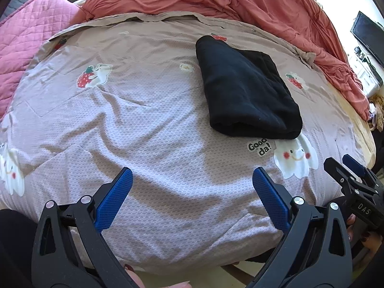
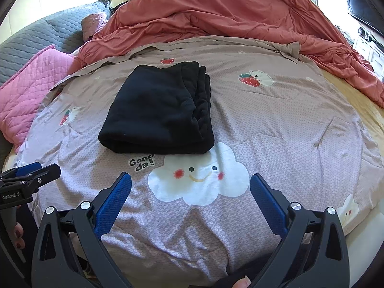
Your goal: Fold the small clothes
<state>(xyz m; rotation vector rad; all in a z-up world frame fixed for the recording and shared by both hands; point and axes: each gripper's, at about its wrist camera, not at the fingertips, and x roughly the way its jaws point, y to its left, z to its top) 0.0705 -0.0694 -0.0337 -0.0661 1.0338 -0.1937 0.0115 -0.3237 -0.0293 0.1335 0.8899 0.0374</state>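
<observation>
A black garment lies folded into a compact stack on the printed bed cover; it also shows in the right wrist view. My left gripper is open and empty, held above the cover, short of the garment and to its left. My right gripper is open and empty, over the cloud print just in front of the garment. Each gripper shows at the edge of the other's view: the right one and the left one.
A rumpled coral duvet is heaped across the back of the bed. A pink quilted pillow and grey pillows lie at the left. The bed's wooden edge and a TV are on the right.
</observation>
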